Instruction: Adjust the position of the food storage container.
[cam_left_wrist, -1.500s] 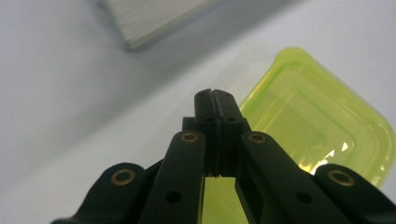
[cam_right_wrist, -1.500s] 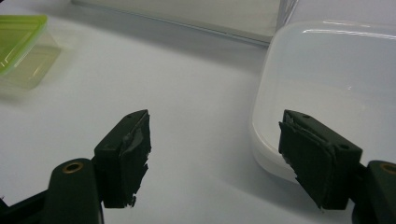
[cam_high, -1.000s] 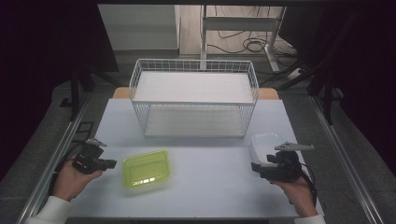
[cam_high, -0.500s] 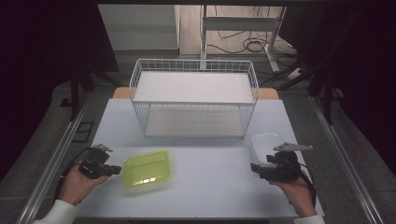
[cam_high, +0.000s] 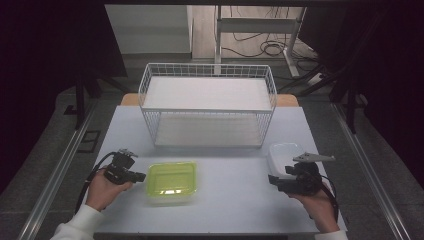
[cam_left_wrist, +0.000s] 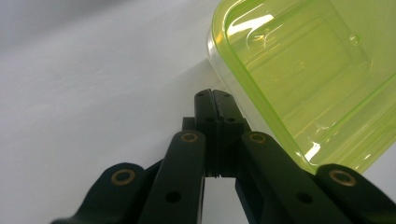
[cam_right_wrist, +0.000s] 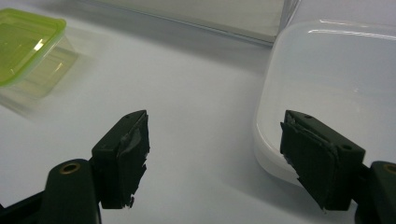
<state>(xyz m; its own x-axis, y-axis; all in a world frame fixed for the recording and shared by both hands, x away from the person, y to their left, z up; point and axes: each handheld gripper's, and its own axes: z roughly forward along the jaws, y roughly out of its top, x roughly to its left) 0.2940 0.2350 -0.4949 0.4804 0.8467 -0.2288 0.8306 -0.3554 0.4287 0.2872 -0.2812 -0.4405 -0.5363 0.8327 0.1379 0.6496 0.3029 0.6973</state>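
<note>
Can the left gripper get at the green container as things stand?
Probably yes. The left gripper sits right beside the green container with bare table between them, but its jaws are shut, so it would have to open before gripping the rim.

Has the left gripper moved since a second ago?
Yes. The left gripper, jaws shut, has slid rightward along the table up to the green container.

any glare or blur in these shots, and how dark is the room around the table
High view: the table is lit, the room around it nearly black. Left gripper view: bright glare streaks on the green container, jaws close and soft. Right gripper view: glare on the white lid, the far green container slightly blurred.
</note>
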